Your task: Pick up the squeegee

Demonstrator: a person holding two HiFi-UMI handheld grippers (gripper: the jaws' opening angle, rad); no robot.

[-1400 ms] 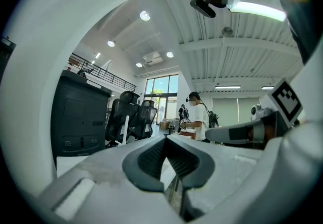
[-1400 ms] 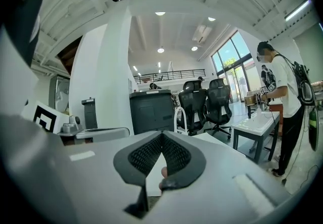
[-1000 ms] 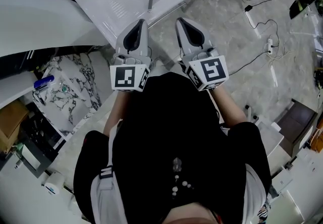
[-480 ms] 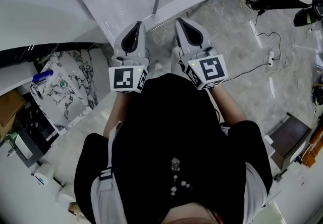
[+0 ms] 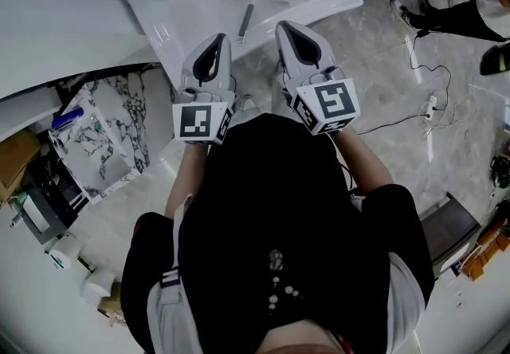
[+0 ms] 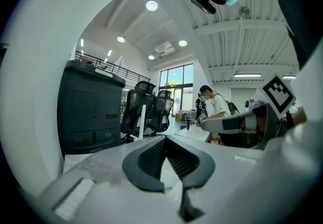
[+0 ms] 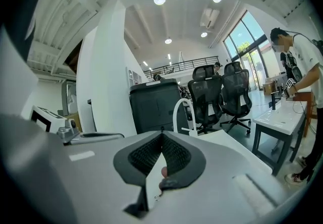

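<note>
The squeegee [image 5: 245,22], a slim grey handle with a thin crossbar at its far end, lies in the white sink basin [image 5: 183,1] in the head view. Both grippers are held side by side just short of the basin's front edge, pointing at it. My left gripper [image 5: 221,39] has its jaws together with nothing between them, its tips slightly left of the handle's near end. My right gripper [image 5: 286,27] sits to the right of the handle, jaws also together and empty. In the two gripper views the jaws hide the squeegee; a white faucet [image 7: 183,112] rises beyond the right gripper [image 7: 161,134].
A large white curved body [image 5: 56,25] lies left of the sink, with a marble slab [image 5: 107,133] and boxes below it. Cables [image 5: 414,97] run over the floor at right, near another person's legs [image 5: 454,13]. Office chairs [image 7: 222,97] and a black cabinet [image 6: 88,112] stand beyond.
The sink and squeegee have come lower and nearer in the head view as the person moved toward them. Both grippers stay side by side, now at the basin's edge.
</note>
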